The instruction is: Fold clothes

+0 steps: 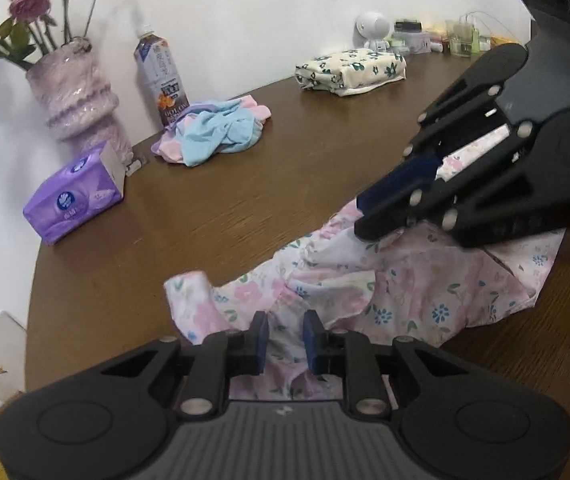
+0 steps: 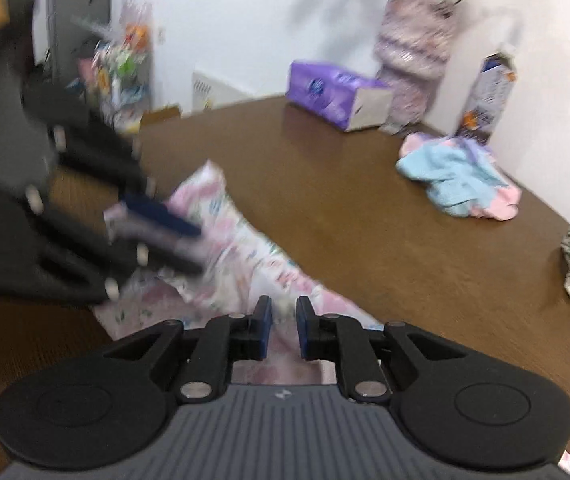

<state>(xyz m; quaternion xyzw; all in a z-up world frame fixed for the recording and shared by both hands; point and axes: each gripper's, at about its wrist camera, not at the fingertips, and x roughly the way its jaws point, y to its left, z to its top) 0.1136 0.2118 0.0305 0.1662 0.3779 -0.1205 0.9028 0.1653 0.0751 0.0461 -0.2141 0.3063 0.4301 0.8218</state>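
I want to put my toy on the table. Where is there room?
The bare brown table is free in the middle, between the floral garment in front and the blue-pink clothes pile, and beside the purple tissue pack. Along the wall it is crowded: vase, bottle, folded cloth.

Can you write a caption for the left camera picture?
Two hand-held grippers over a floral garment on a brown table.

Right tool (image 2: 283, 326) over floral garment (image 2: 241, 264) (jaws slightly apart), blurred left tool (image 2: 193, 248), brown table (image 2: 365, 208)
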